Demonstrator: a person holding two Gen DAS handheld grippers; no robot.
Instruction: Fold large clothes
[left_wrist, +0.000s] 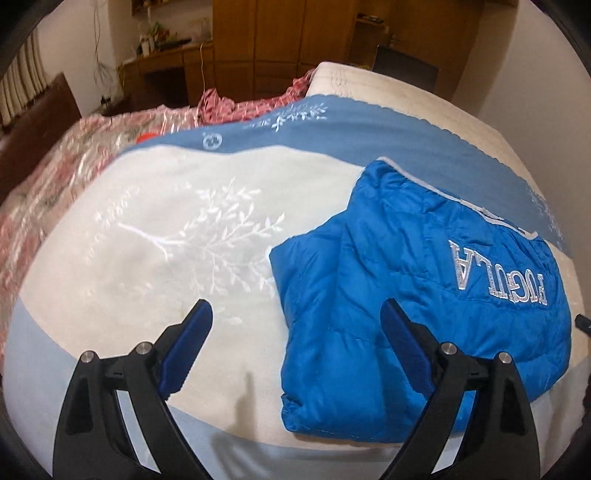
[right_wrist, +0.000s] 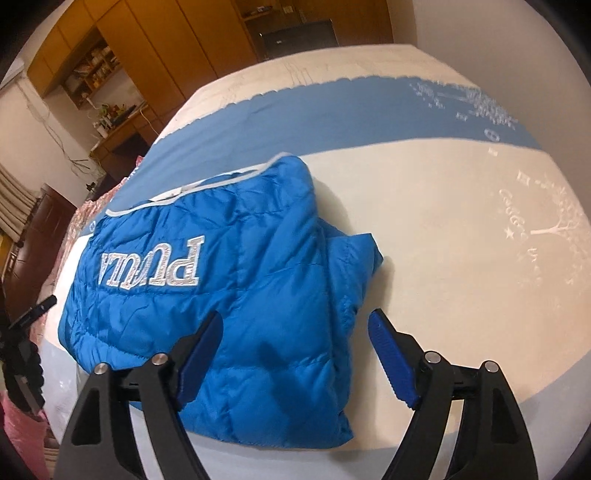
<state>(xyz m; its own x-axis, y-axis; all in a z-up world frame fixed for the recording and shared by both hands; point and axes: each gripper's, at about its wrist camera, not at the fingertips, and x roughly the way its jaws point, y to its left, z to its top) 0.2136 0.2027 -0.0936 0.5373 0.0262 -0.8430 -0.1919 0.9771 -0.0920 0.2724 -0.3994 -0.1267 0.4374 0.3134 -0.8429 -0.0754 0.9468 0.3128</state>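
A bright blue quilted jacket (left_wrist: 424, 288) with silver lettering lies folded into a compact bundle on the bed; it also shows in the right wrist view (right_wrist: 229, 295). My left gripper (left_wrist: 295, 314) is open and empty, held above the bedcover just left of the jacket's folded edge. My right gripper (right_wrist: 295, 325) is open and empty, held above the jacket's near right corner. Neither gripper touches the jacket.
The bed carries a white and blue bedcover (left_wrist: 166, 229) with a leaf print. A pink patterned quilt in plastic (left_wrist: 55, 177) lies along the left side. Wooden cupboards (left_wrist: 258, 44) and a desk stand behind. The other gripper's tip (right_wrist: 33, 310) shows at the left edge.
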